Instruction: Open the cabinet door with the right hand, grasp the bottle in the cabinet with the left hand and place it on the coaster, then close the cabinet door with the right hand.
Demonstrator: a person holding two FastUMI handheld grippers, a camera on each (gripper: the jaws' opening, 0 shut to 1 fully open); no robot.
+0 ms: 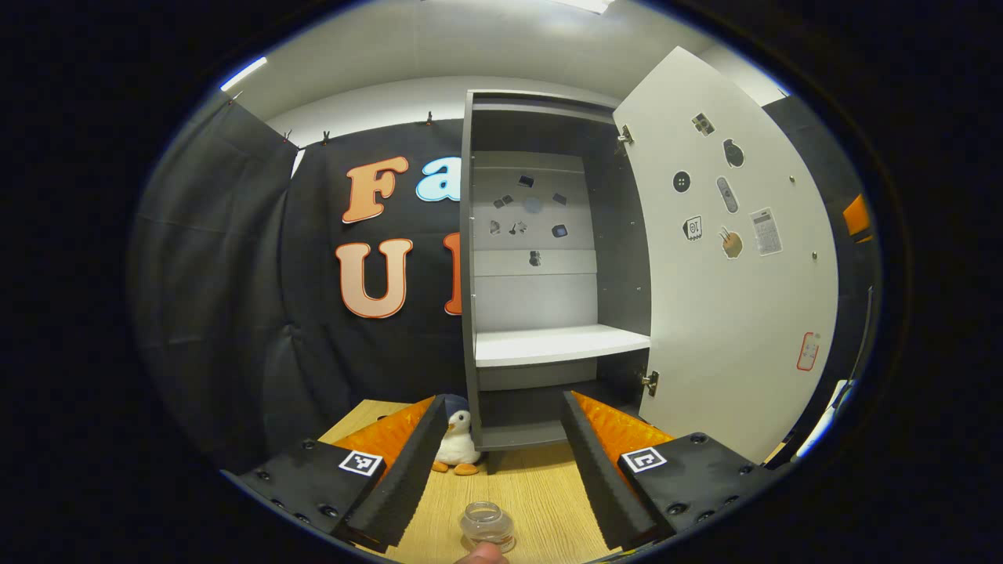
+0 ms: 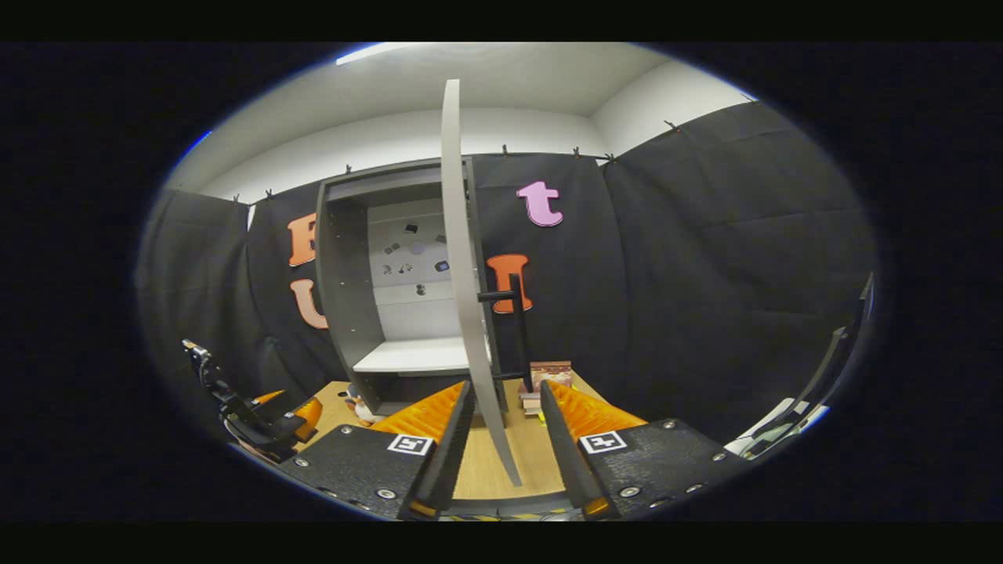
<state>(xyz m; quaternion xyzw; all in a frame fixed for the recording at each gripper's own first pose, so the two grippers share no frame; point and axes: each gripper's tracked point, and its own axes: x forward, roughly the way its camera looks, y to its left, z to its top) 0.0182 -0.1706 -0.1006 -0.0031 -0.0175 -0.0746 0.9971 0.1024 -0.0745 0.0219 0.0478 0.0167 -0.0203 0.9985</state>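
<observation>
Both tongs released: our left gripper (image 1: 497, 462) gapes just above the bottle (image 1: 487, 526) on the table (image 1: 541, 493), presumably freshly set down, while our right gripper (image 2: 501, 435) straddles the swung-out cabinet door (image 2: 462, 274) edge, we judge to push it closed.

The cabinet (image 1: 548, 266) stands upright at the back of the table (image 1: 541, 489), against the booth wall. Its door (image 1: 729, 251) hangs swung out to the right, stickers on its inner face. One shelf (image 1: 560, 343) crosses the lower interior. A toy penguin (image 1: 457, 442) sits on the table just left of the cabinet foot. A bottle (image 1: 487, 525) stands on the table well before the cabinet, between the left gripper's (image 1: 494, 470) spread fingers. In the right gripper view, the door edge (image 2: 470, 298) sits between the right gripper's (image 2: 501, 439) fingers, handle (image 2: 517, 329) on the far side, and what appears to be a small stack of books (image 2: 547, 380) lies right of the cabinet.
</observation>
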